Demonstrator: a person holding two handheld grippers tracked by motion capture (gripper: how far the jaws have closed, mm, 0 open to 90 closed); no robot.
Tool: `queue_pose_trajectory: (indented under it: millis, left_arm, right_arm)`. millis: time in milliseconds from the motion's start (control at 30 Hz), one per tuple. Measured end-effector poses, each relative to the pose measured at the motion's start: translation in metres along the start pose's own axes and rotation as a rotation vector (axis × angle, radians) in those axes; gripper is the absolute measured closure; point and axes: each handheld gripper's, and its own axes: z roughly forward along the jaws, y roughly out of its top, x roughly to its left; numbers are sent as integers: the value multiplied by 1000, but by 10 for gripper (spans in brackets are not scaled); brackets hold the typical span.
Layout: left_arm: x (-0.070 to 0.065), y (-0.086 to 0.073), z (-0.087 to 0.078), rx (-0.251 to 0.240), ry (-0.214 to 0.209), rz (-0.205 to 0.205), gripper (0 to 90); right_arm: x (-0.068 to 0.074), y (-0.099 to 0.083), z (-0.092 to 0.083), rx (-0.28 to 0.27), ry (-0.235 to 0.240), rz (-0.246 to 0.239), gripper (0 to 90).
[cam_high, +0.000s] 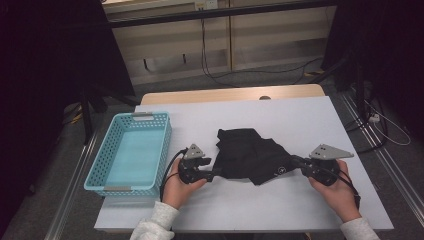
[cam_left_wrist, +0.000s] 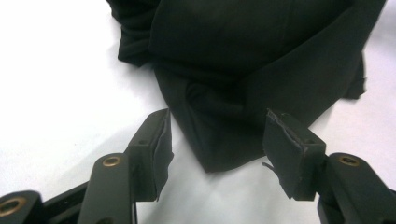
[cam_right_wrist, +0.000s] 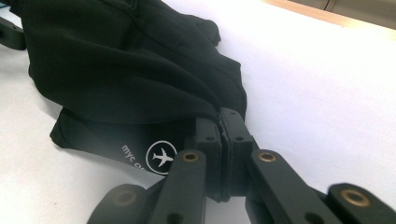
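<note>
Black garment, crumpled at the centre of the white table, with a pointed corner toward 7 o'clock and a printed aeroplane logo near its 4 o'clock edge. Right gripper, at the garment's 4 o'clock edge: jaws pressed together on a fold of cloth, just beside the logo. Left gripper, at the garment's 8 o'clock side: jaws parted to a middling width, the pointed corner lying between the pads but untouched by them.

Probable risks: if the left jaws close from this position, they may catch only the tip of the corner, which could slip free on lifting; a pull by the right gripper before the left has hold would likely drag the whole bundle sideways rather than spread it.

Pose: both hands rest low on the table near its 6 o'clock edge, grippers held nearly level and pointing inward toward each other. A blue basket stands well apart at 9 o'clock.
</note>
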Motion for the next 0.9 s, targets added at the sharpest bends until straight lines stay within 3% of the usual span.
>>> queue_pose_trajectory:
  millis: [200, 300, 400, 567, 733, 900]
  left_arm:
    - [-1, -2, 7, 32, -2, 4, 541]
    - [-1, -3, 10, 44, -16, -5, 647]
    - [1, -3, 9, 56, -39, -39, 727]
    - [-2, -2, 11, 73, -63, -56, 855]
    - [-3, 2, 7, 91, -84, -84, 864]
    - [-1, 15, -16, 30, -81, -119, 871]
  right_arm:
    - [1, -1, 1, 9, 3, 1, 873]
    - [2, -2, 3, 16, 2, -6, 873]
    - [2, -1, 3, 16, 2, -7, 874]
    - [2, -1, 4, 16, 2, -8, 874]
    - [2, -1, 3, 16, 0, -11, 874]
    - [0, 2, 0, -1, -3, -2, 874]
